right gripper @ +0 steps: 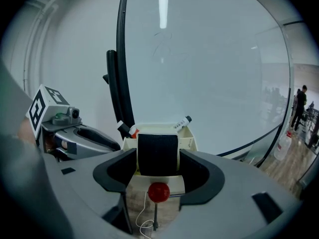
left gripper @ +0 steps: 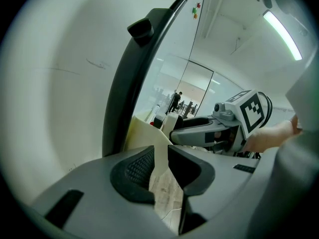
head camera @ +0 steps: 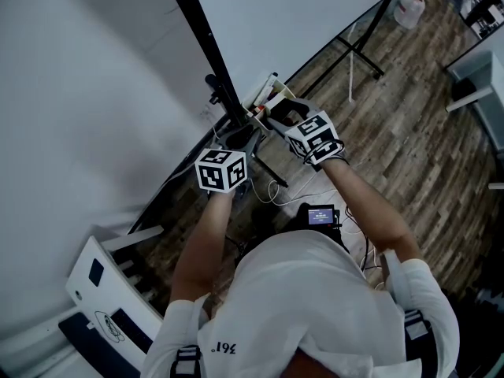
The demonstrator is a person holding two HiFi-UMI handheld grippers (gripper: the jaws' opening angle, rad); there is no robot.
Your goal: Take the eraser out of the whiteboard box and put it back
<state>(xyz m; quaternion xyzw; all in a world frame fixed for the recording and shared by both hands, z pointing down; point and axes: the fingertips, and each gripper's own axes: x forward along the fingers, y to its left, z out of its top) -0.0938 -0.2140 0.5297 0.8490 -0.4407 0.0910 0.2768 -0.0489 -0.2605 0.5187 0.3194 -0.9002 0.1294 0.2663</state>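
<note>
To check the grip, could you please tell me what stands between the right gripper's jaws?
The black eraser, upright in the whiteboard box; the jaws of the right gripper stand apart beside it. The right gripper view shows this.

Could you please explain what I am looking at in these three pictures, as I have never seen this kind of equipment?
There is no robot here: a person holds a hand tool with a two-jaw claw in each hand. The head view looks down from a camera on the person's head; the black-and-white cubes are parts of the tools. The other two pictures come from cameras riding on each tool, looking along its jaws. Both tools work at a cream box beside a whiteboard; it holds markers and a black eraser. The left claw appears to pinch the box's wall. The right claw stands open, with the eraser upright in the box between its jaws, not gripped.
</note>
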